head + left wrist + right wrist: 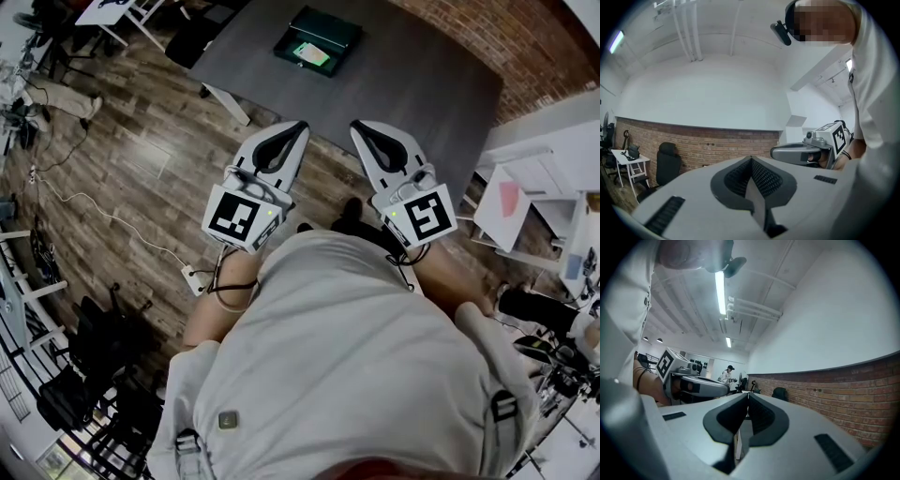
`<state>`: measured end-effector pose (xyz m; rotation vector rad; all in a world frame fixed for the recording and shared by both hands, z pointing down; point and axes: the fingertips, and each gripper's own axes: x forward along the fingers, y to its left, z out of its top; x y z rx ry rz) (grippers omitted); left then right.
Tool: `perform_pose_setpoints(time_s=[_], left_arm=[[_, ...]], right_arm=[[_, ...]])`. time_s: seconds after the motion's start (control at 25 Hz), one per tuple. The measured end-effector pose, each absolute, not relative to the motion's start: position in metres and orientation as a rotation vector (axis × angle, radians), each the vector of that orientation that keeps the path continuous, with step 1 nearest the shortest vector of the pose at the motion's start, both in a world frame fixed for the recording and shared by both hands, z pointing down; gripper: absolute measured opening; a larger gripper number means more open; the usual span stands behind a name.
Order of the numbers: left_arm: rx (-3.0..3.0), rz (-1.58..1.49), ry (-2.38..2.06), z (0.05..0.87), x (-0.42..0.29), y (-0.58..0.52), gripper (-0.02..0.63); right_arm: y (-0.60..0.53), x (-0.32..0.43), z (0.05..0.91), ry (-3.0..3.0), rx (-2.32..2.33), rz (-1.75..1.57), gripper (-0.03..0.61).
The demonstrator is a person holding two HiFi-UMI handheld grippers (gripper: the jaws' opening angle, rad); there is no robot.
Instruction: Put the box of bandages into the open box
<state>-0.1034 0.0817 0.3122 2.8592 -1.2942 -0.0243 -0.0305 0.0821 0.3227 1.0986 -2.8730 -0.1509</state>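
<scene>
In the head view a dark open box [319,39] sits near the far edge of the grey table [403,84], with a small green-and-white box [312,53] lying inside it. My left gripper [299,126] and right gripper [357,125] are held side by side close to my body, short of the table's near edge. Both point toward the table, jaws shut, with nothing between them. In the left gripper view the shut jaws [751,159] point up at a brick wall. The right gripper view shows its jaws [748,393] closed and empty too.
A white shelf unit [534,187] with papers stands right of the table. A power strip [195,277] and cable lie on the wood floor at left. Black chairs and racks stand at the left edge. A person [726,373] stands far off in the room.
</scene>
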Motion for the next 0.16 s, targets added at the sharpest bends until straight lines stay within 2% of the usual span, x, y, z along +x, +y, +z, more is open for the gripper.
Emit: perform_pose_setpoints(time_s=[0.16], left_arm=[[2.846, -0.033, -1.297, 0.3126, -0.1090, 0.0818, 0.014]], right_arm=[[0.0822, -0.0345, 0.3209, -2.887, 1.085, -0.232, 0.023]])
